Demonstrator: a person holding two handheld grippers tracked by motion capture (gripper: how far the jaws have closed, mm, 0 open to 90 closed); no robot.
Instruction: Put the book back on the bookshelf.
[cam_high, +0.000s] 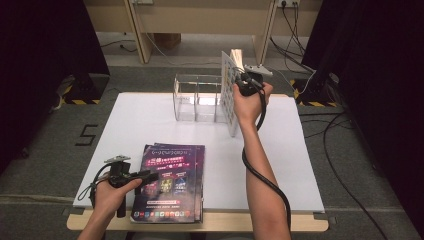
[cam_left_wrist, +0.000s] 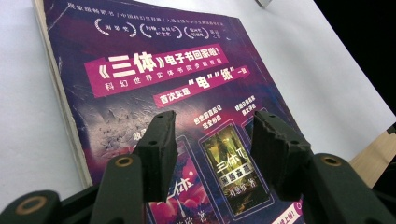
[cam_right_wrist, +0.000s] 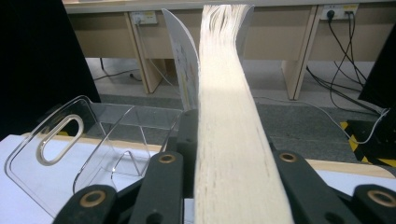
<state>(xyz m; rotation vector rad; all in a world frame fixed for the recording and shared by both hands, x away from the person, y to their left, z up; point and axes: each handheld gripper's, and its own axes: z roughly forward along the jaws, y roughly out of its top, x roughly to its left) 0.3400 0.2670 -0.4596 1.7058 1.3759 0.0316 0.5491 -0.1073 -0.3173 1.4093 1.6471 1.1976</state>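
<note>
Book (cam_high: 231, 87) with a white cover is standing upright at the far side of the white table (cam_high: 300, 165), just beside the clear plastic rack (cam_high: 196, 97), with the right gripper (cam_high: 245, 82) clamping it; the jaws are pressing on both sides of its page edge (cam_right_wrist: 229, 140). Near the front edge, the left gripper (cam_left_wrist: 212, 154) is hovering over a stack of purple magazines (cam_high: 170, 182), its jaws standing apart with nothing between them
</note>
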